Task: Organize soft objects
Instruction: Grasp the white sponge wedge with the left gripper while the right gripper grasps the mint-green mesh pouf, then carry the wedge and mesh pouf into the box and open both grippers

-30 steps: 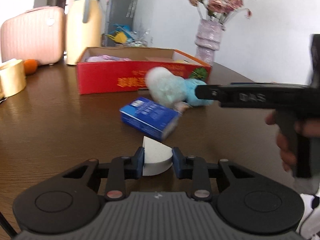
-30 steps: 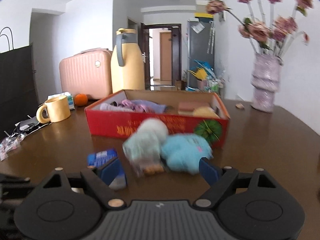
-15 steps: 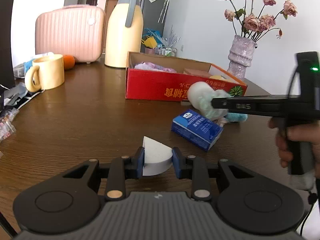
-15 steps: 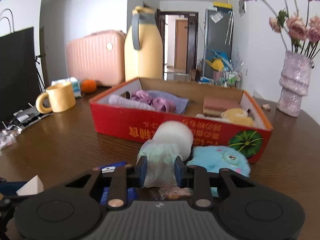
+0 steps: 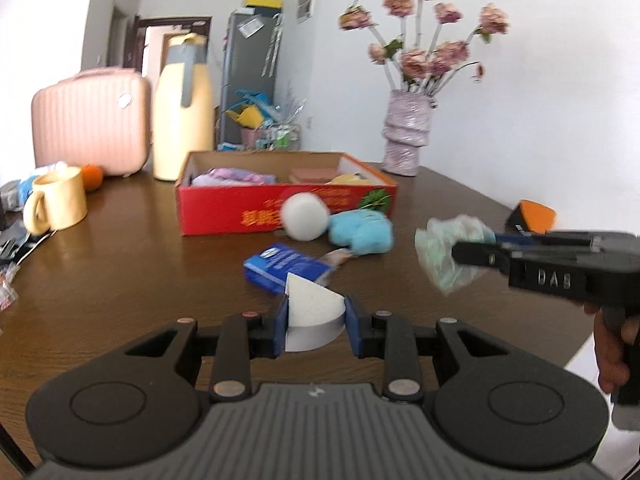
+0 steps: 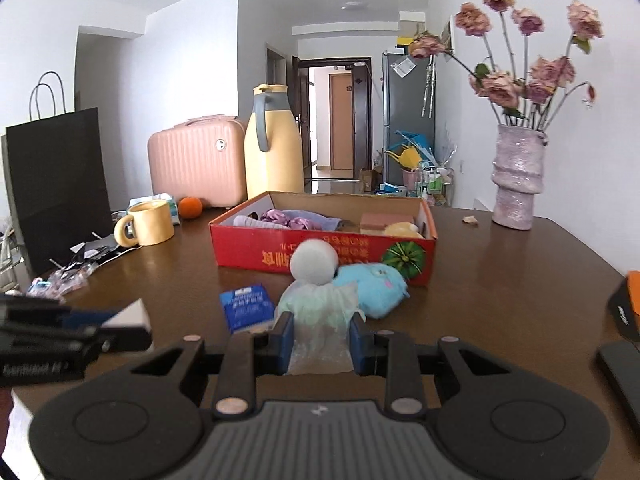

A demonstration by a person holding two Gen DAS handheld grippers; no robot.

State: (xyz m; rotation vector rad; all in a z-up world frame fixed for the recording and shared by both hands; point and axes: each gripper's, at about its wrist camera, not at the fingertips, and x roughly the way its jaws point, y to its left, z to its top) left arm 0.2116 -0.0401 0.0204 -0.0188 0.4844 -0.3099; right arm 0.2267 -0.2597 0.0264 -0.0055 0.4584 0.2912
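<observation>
My left gripper (image 5: 316,322) is shut on a white wedge-shaped sponge (image 5: 314,314), held above the table. My right gripper (image 6: 320,338) is shut on a pale green bag of soft stuff (image 6: 320,320), which also shows in the left wrist view (image 5: 448,254). A white fluffy ball (image 6: 314,262) and a blue plush toy (image 6: 372,288) lie on the table in front of the red cardboard box (image 6: 320,254). The box holds purple cloth (image 6: 286,218), a brown sponge (image 6: 384,222) and a yellow item.
A blue tissue pack (image 6: 246,306) lies left of the plush. A yellow mug (image 6: 148,222), orange, pink case (image 6: 196,160), yellow thermos (image 6: 272,144) and black paper bag stand behind on the left. A vase of flowers (image 6: 516,184) stands at the right. Black-and-orange items lie at the right edge.
My right gripper closed on the green bag, then pulled it back and away from the white ball and the blue plush. My left gripper kept the sponge and drew back from the box.
</observation>
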